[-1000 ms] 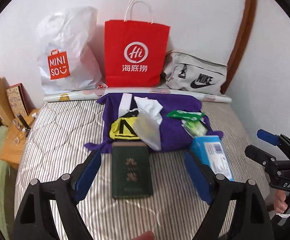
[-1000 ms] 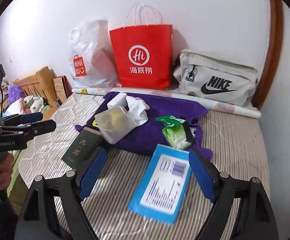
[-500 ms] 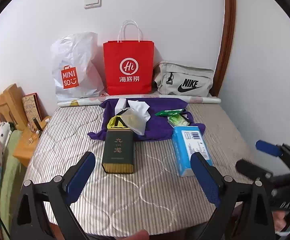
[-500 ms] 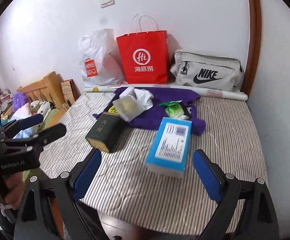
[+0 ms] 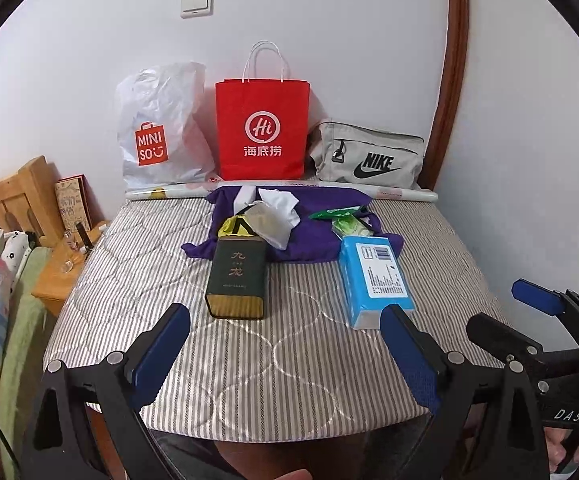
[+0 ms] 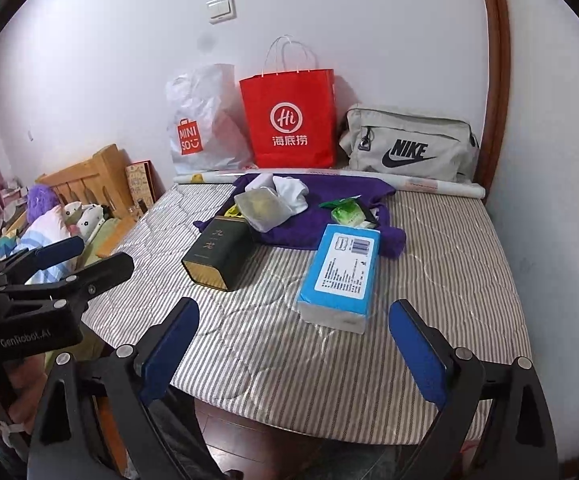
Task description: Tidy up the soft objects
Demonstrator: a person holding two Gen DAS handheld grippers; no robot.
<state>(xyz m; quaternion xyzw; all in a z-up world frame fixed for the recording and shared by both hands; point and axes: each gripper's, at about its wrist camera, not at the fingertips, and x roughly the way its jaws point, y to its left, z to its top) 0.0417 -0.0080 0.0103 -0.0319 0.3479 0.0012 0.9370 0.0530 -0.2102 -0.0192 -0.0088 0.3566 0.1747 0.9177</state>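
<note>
Both tools have drawn back from the bed since the earlier frames, when the left one framed the green tin and the right one the blue pack; now they hang over the near edge of the mattress [image 5: 297, 364]. The left tool [image 5: 285, 354] stands wide with nothing between its pads. The right tool [image 6: 295, 350] is opening and nearly at full spread, also empty.

The green tin [image 5: 238, 280] lies on the striped mattress, its far end touching the purple cloth [image 5: 317, 236]. The blue pack [image 5: 373, 280] lies to the right of it, apart from the tin. On the cloth sit a white cloth [image 5: 279, 204], a clear pouch [image 5: 267, 224] and a green packet [image 5: 347, 220]. Against the wall stand a white bag [image 5: 161, 128], a red bag [image 5: 261, 128] and a grey bag [image 5: 369, 156].
</note>
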